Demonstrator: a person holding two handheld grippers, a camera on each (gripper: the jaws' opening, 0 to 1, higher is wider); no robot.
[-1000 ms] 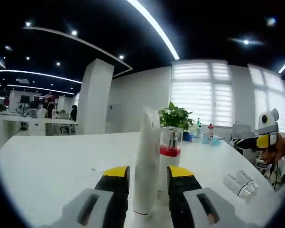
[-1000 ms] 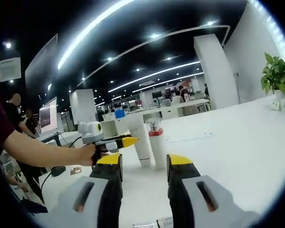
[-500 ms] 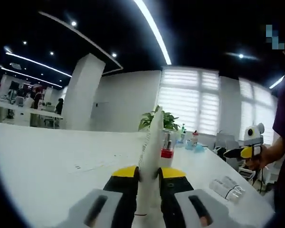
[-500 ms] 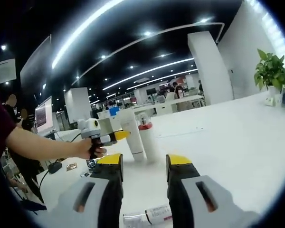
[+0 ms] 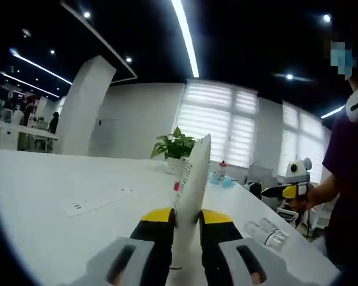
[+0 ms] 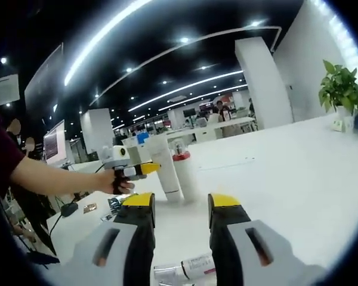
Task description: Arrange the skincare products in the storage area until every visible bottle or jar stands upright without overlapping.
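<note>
A tall white tube (image 5: 190, 196) stands between my left gripper's (image 5: 186, 215) yellow-tipped jaws, which are shut on it; it leans a little right in the left gripper view. Behind it peeks a clear-capped bottle with a red collar (image 5: 176, 186). Two small bottles (image 5: 266, 232) lie on the white table (image 5: 42, 226) to the right. In the right gripper view, the left gripper (image 6: 144, 169) holds the tube (image 6: 167, 169) beside the red-collared bottle (image 6: 185, 173). My right gripper (image 6: 180, 201) is open with nothing between its jaws, above a lying bottle (image 6: 190, 266).
A potted plant (image 5: 175, 143) and small items stand at the table's far edge by the window. A flat white strip (image 5: 92, 201) lies on the table to the left. A person's hand holds the right gripper (image 5: 285, 191). The plant (image 6: 341, 89) stands far right.
My left gripper's jaws have shut on the white tube, which now leans in the view and hides most of the red-collared bottle. The right gripper has stayed open, its view shifting slightly.
</note>
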